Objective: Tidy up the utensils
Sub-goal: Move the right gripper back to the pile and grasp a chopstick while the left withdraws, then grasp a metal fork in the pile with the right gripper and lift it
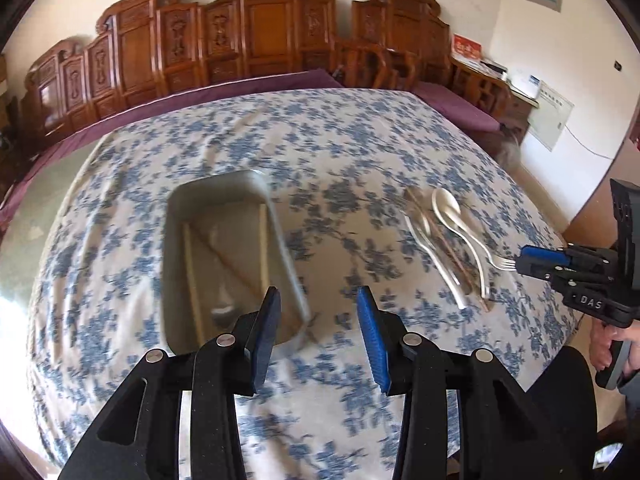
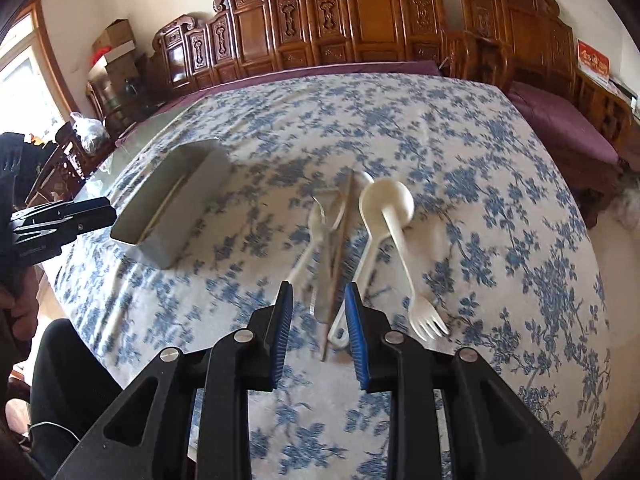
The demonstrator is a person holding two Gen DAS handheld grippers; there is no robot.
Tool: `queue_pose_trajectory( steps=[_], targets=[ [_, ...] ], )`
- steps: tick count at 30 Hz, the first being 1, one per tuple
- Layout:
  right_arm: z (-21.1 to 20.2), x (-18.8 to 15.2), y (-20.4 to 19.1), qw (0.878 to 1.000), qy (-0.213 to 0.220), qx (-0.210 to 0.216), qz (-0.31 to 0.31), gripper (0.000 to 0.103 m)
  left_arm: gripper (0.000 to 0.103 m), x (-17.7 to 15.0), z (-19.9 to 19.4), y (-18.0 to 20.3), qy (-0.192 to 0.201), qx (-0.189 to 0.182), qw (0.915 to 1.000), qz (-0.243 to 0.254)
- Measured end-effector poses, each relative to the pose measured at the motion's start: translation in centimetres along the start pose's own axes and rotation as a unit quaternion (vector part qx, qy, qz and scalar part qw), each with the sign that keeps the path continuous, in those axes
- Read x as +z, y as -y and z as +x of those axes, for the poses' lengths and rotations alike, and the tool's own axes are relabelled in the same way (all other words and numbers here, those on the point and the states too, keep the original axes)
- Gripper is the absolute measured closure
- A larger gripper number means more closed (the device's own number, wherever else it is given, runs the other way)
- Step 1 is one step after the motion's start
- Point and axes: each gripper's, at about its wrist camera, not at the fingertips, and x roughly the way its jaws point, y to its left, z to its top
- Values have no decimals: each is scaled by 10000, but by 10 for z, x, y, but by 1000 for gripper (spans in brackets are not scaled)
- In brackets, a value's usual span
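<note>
A grey metal box (image 1: 176, 216) sits on the floral tablecloth with chopsticks (image 1: 264, 240) and a spoon inside; it also shows in the right wrist view (image 2: 188, 216). My left gripper (image 1: 318, 336) is open and empty above the box's near right corner. A pile of utensils lies to the right: white spoons (image 2: 386, 208), a white fork (image 2: 428, 320), a metal spoon (image 2: 320, 296) and chopsticks (image 2: 340, 256). My right gripper (image 2: 318, 332) is open and empty, just above the near ends of the chopsticks and spoon handles. It shows at the right edge of the left wrist view (image 1: 560, 264).
The table (image 2: 480, 184) carries a blue floral cloth. Carved wooden chairs (image 2: 360, 20) with purple cushions line the far side. Cardboard boxes (image 2: 116, 52) stand at the far left. The person's legs are at the table's near edge.
</note>
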Motion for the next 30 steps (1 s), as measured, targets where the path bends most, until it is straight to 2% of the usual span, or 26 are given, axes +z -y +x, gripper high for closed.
queue_pose_trajectory(
  steps=[3, 6, 11, 19, 25, 30],
  targets=[
    [9, -1, 4, 9999, -81, 87, 24, 82, 65, 0, 11, 12, -95, -42, 9999, 66],
    [21, -1, 4, 9997, -155, 193, -28, 85, 65, -1, 19, 20, -167, -63, 9998, 122],
    [49, 8, 6, 9989, -271, 379, -24, 86, 65, -3, 27, 28, -256, -89, 9995, 162],
    [98, 33, 1, 9971, -625, 386, -218, 86, 65, -5, 36, 35, -329, -165, 9990, 252],
    [116, 49, 6, 9971, -682, 312, -110, 86, 65, -8, 40, 30, -357, -246, 9989, 190],
    [127, 53, 8, 9957, -902, 159, -150, 85, 65, -10, 41, 24, -362, -288, 9988, 126]
  ],
)
